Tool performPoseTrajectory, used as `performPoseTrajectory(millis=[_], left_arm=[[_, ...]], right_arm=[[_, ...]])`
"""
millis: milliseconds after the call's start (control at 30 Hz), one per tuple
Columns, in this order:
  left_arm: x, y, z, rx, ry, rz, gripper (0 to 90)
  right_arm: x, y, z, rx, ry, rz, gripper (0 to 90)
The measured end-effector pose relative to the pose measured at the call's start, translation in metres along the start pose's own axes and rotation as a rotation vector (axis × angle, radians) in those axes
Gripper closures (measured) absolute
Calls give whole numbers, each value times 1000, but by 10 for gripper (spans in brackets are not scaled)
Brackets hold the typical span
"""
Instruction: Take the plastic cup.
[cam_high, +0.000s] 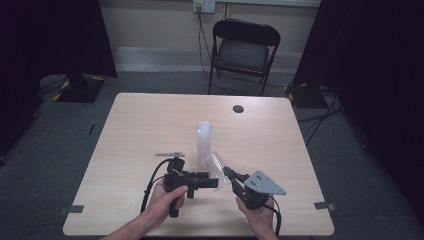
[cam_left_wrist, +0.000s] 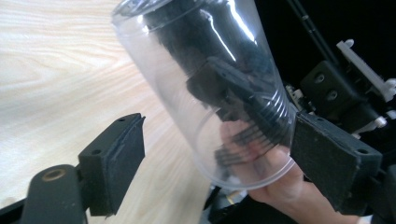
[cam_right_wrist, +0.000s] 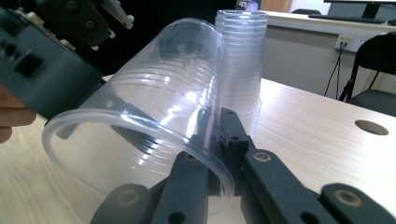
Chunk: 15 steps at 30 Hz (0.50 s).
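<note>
Clear plastic cup (cam_right_wrist: 140, 135), centre frame, is pinched by its rim in my right gripper (cam_right_wrist: 219, 154); left gripper (cam_left_wrist: 215, 154) stands wide around it, so next I carry it away from the stack of cups (cam_right_wrist: 243, 56).

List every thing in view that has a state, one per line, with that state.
Single clear cup: tilted, off the table, its rim pinched by the right gripper.
Cup stack: upright on the table, rims down.
Left gripper: open, pads either side of the cup, not pressing.
Right gripper: shut on the cup wall.
Folding chair: unfolded, empty.

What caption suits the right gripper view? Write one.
Right gripper pinches a clear cup's rim beside the cup stack.
</note>
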<state>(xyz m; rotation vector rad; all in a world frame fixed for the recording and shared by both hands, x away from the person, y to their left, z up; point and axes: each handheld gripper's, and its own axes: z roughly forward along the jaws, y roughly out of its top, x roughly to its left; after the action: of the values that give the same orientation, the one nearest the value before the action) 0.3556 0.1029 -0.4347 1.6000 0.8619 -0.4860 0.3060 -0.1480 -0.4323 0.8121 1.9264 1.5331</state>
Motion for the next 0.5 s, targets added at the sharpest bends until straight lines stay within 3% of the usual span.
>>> performPoseTrajectory(millis=[200, 400, 500], left_arm=[[1, 0, -3, 10, 35, 27, 197], [3, -1, -7, 14, 75, 84, 204], [4, -3, -7, 33, 106, 140, 203]], right_arm=[[-4, 1, 0, 13, -7, 11, 897], [-9, 2, -1, 32, -17, 38, 898], [-12, 3, 0, 42, -12, 49, 898]])
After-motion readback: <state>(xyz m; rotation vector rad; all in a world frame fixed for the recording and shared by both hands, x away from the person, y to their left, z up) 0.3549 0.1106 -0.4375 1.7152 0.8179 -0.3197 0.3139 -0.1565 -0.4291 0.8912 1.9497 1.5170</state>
